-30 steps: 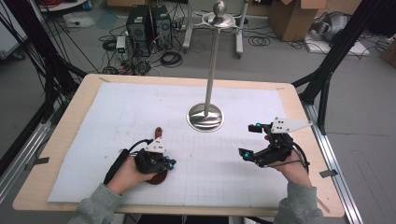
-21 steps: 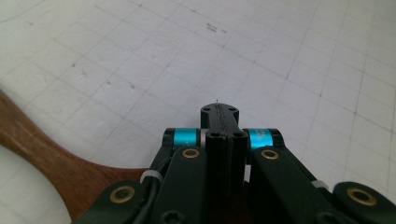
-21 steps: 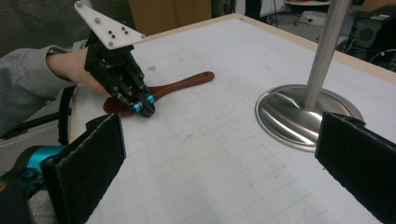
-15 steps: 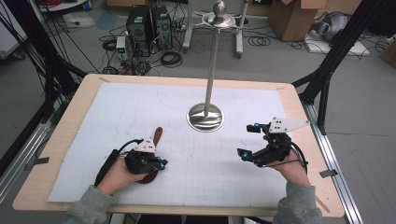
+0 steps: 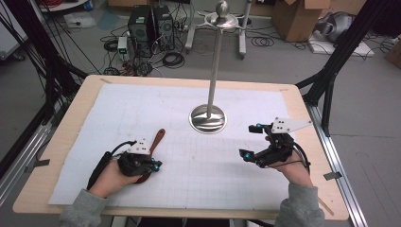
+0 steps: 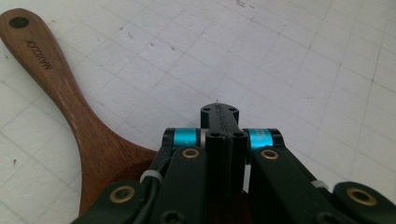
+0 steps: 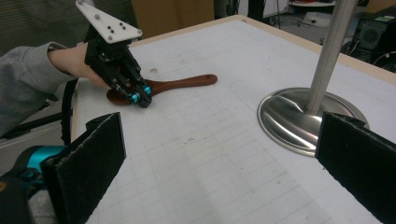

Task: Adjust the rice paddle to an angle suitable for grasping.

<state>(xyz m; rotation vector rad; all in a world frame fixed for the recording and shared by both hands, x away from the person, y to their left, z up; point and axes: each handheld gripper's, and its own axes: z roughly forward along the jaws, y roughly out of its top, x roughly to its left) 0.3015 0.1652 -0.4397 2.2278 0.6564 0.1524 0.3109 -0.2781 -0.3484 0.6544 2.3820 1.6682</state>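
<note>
The wooden paddle (image 6: 79,140) is your piece of work here, and it lies flat on the near left of the worktop (image 5: 293,97), its broad end under your left hand-held gripper (image 5: 156,164) and its slim handle running away toward the far side. Your left hand-held gripper has its jaws pressed together with nothing between them, resting over the wide end of the paddle; whether it bears on the wood you cannot tell. Judge the paddle as stiff, light and hard: solid dark wood with a smooth finish, so it won't bend or crush, but it may skate on the white grid sheet (image 5: 236,189) when you nudge it, and smooth pads could slip along the grain. Lying flat, it gives little edge to pinch. The handle is likely your best hold: narrow, with a neck just before it widens, and a hanging hole (image 6: 18,22) at its tip. Grip across the neck, near the broad end, to keep it from swinging. Your right hand-held gripper (image 5: 253,142) waits well apart on the near right, jaws spread wide and empty. Between and farther off stands the steel stand (image 5: 208,118), a tall post on a round base.
</note>
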